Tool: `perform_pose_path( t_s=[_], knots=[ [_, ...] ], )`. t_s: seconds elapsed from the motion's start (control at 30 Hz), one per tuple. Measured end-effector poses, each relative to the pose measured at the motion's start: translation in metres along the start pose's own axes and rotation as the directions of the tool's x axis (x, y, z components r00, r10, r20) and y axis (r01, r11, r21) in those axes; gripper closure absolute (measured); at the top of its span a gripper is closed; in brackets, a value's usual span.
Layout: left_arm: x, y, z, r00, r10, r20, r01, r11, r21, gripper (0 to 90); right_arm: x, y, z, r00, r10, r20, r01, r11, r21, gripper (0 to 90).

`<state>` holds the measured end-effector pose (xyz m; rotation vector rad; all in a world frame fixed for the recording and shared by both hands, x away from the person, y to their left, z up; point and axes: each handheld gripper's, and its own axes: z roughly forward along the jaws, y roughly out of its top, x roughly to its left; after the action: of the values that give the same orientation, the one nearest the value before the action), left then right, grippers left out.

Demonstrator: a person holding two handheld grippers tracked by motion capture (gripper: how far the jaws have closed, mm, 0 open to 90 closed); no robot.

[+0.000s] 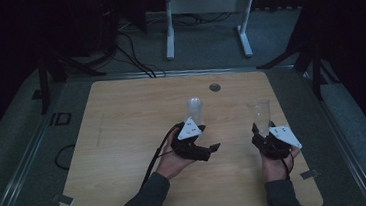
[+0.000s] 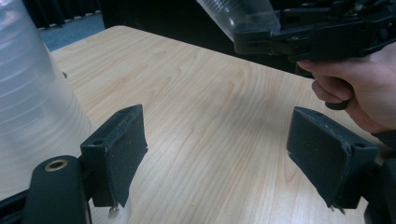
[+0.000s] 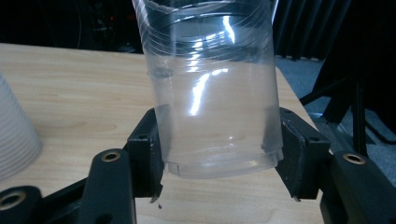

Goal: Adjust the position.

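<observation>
The right gripper [image 3: 219,154] is clamping the base of a clear plastic cup [image 3: 212,88], holding it upright above the wooden table [image 1: 124,138]. The left gripper [image 2: 217,154] is standing released, nothing between its pads; an upturned stack of cups [image 2: 32,107] is sitting just outside its left jaw.

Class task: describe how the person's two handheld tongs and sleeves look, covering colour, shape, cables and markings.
Both tongs are black. The left tongs and right tongs each carry a grey three-cornered plate with small dark marks on top. The jaws are flat, rectangular, dark-padded blocks. A black cable trails from the left one. The sleeves are dark grey.
</observation>
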<state>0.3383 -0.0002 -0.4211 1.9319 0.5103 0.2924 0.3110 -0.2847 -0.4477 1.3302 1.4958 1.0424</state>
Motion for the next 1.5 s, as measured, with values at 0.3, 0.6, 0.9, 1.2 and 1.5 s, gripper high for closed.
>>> perform_pose_path(
  t_s=[0.3,0.6,0.9,1.2,1.5],
  knots=[
    [0.002,0.003,0.002,0.9997,-0.016,-0.019,0.015,0.9999,-0.006,19.9,0.003,0.002,-0.003,1.0000,0.001,0.009,0.000,0.999,-0.046,41.4],
    [0.002,0.011,0.009,0.9987,-0.044,-0.027,0.044,0.9990,-0.011,20.1,0.007,0.001,-0.004,0.9999,-0.016,0.003,0.017,0.998,-0.057,41.5],
    [0.002,0.020,0.017,0.9965,-0.081,-0.018,0.081,0.9965,-0.021,20.1,0.009,0.001,-0.005,0.9998,-0.021,-0.003,0.021,0.998,-0.059,41.5],
    [0.004,0.028,0.029,0.9904,-0.138,0.013,0.138,0.9901,-0.024,20.1,0.010,0.001,-0.006,0.9997,-0.022,-0.004,0.022,0.998,-0.067,41.5],
    [-0.001,0.039,0.038,0.9923,-0.122,0.018,0.122,0.9925,-0.007,20.1,0.011,0.001,-0.007,0.9996,-0.030,0.004,0.030,0.997,-0.078,41.5]
  ],
)
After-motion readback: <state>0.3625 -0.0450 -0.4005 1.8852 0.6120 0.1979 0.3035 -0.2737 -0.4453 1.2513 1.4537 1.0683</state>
